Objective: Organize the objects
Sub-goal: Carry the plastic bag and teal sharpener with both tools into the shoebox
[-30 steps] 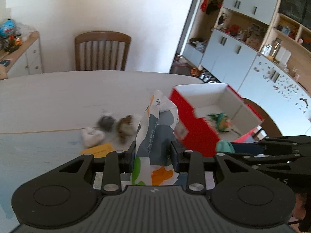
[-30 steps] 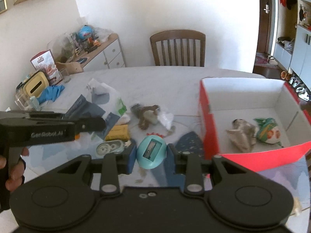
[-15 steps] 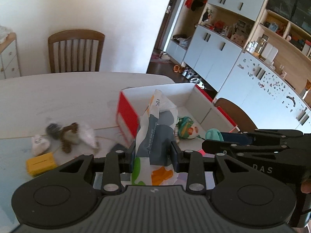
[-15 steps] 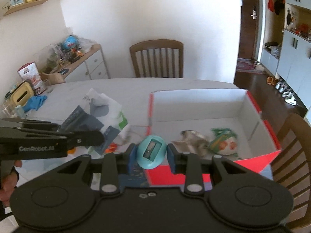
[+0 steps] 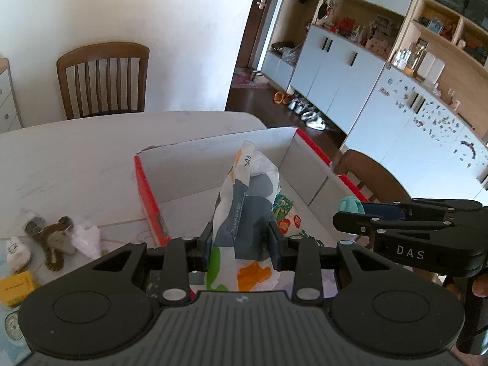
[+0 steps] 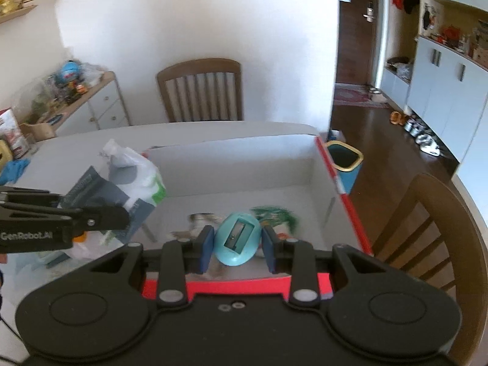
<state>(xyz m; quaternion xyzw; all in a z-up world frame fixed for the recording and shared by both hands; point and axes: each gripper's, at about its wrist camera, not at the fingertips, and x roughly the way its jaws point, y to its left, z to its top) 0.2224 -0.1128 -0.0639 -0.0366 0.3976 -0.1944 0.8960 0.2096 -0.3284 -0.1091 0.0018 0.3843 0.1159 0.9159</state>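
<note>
I see a home dining room: wooden chairs (image 5: 102, 79) at a white table (image 5: 76, 152), far-right cupboards (image 5: 338, 73), shoes (image 5: 305, 113) by the doorway.

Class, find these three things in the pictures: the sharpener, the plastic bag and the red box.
sharpener (image 6: 237, 239), right wrist view, on its teal face beside the blade slot.
plastic bag (image 5: 244, 213), left wrist view, on its grey printed middle.
red box (image 6: 231, 160), right wrist view, on its white inner back wall.

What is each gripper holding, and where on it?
Left gripper: a printed plastic bag, pinched across its lower middle. Right gripper: a teal egg-shaped sharpener, clamped by its two sides, over the red box.
</note>
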